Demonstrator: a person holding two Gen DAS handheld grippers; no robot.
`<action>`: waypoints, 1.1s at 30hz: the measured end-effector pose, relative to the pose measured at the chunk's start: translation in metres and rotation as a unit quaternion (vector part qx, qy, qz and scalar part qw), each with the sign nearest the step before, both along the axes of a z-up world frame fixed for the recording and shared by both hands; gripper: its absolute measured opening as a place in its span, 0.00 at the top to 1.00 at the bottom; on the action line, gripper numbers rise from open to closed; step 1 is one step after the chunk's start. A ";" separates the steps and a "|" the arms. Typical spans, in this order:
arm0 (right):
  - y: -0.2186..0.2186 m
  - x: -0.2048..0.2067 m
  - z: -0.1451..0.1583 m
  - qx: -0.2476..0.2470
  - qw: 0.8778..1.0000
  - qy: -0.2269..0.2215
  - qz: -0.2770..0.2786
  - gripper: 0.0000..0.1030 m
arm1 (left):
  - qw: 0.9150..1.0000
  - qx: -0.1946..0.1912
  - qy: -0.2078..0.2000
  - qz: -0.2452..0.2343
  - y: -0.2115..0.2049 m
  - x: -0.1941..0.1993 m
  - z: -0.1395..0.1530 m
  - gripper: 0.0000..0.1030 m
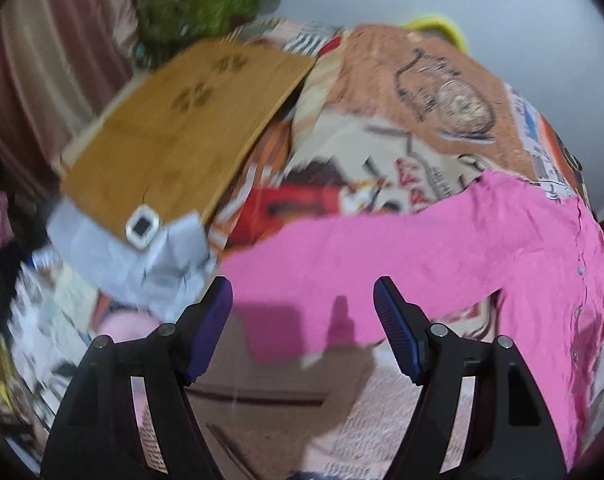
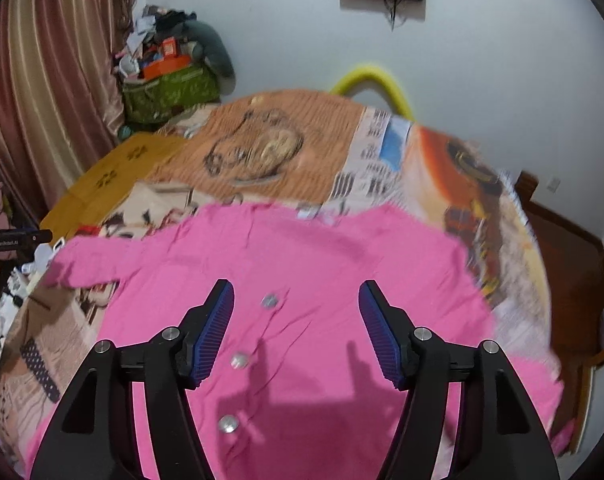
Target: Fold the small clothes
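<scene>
Ahead of the blue-padded black left gripper (image 1: pixel 303 300), a bright pink shirt (image 1: pixel 442 248) is seen on a bedspread (image 1: pixel 382 92) printed in orange, cream and red; silver buttons (image 2: pixel 269 301) are shown between the right gripper (image 2: pixel 297 302) pads

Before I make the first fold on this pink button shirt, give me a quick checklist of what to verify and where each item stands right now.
1. Pink button-front shirt spread flat on the patterned bedspread: ok.
2. Its long pink sleeve laid straight out to the side: ok.
3. Left gripper open and empty above the sleeve: ok.
4. Right gripper open and empty above the silver buttons: ok.
5. Mustard paw-print cloth clear of the shirt: ok.
6. Shirt's other sleeve laid out too: cannot tell, it is out of view.
</scene>
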State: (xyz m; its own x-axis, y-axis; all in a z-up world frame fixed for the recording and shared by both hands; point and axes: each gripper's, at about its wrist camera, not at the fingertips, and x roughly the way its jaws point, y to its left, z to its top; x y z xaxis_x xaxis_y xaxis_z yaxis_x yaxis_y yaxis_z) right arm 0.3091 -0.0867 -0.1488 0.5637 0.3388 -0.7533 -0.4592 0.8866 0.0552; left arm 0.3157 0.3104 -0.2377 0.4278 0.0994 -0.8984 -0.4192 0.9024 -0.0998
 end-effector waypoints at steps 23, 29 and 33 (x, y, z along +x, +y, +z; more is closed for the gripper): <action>0.013 -0.019 -0.042 -0.012 0.999 0.049 0.005 0.41 | 0.998 0.006 -0.066 -0.021 -0.020 0.013 0.024 0.94; -0.002 -0.016 -0.031 0.011 1.000 0.029 0.005 0.41 | 0.987 0.014 -0.134 -0.088 -0.086 0.049 0.091 0.94; -0.017 -0.013 -0.025 0.034 0.999 0.022 0.002 0.41 | 0.978 -0.003 -0.152 -0.140 -0.147 0.078 0.112 0.94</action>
State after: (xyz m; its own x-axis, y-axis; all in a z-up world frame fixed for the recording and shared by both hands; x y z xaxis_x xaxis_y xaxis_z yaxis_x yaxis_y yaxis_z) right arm 0.2963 -0.1042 -0.1736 0.5284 0.3923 -0.7530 -0.4589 0.8781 0.1355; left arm 0.3936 0.1638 -0.1256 0.6846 -0.0653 -0.7260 -0.1059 0.9765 -0.1877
